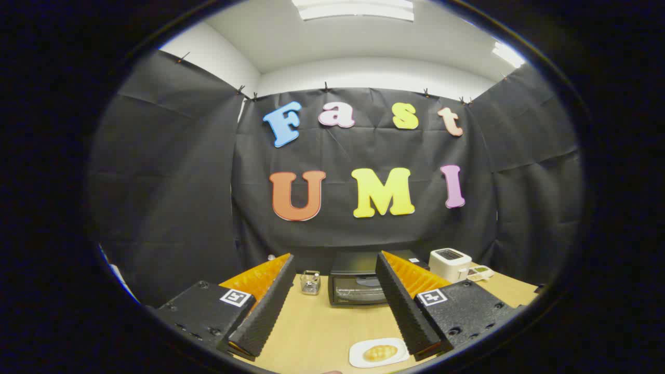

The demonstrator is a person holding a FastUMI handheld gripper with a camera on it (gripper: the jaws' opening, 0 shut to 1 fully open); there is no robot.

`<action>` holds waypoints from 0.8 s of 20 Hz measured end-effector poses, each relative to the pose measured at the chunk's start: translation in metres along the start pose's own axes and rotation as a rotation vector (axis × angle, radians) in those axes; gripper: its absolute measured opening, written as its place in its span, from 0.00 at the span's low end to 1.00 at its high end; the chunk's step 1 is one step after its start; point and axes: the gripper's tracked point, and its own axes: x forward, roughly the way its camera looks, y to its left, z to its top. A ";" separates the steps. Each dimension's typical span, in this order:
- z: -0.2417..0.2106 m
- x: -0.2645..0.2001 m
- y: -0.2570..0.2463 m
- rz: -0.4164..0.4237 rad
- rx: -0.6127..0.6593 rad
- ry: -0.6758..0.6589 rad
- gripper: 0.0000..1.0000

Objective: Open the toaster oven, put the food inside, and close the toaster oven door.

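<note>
Black ribbed pads were seen lining the two fingers of the gripper [332,304], which were held spread wide apart with nothing between them but bare tabletop. Orange ribbing was visible on the outer face of each finger, and a small square black-and-white marker was fixed on the black block at the base of each one. No contact with any object was observed.

Just inside the right finger [405,306], close to its base and down on the table, a white plate [356,357] was found, with a golden-brown piece of food [380,352] lying on it. The plate was set near the finger but apart from it.

Beyond the fingertips, at the far side of the light wooden table [317,327], the black toaster oven [357,288] was seen standing against the dark cloth wall. Its glass door was shut, and its right part was hidden behind the right finger. To the left of the oven, between it and the left finger [265,306], a small glass jar [310,282] in a wire frame was noted; its contents could not be made out.

Further right, past the right finger, a white pop-up toaster [450,263] was seen on the table, and just beside it a small tray [480,272] holding something green and pale, too small to be identified.

Overhead, a white ceiling with bright light panels [356,9] was visible above the cloth.
</note>
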 end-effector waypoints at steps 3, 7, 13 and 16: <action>0.002 -0.001 -0.002 -0.006 -0.006 -0.012 1.00; 0.005 -0.001 -0.006 -0.017 -0.018 -0.022 1.00; -0.002 0.003 -0.001 -0.011 -0.010 -0.015 1.00; -0.013 0.005 0.000 0.002 -0.011 0.010 1.00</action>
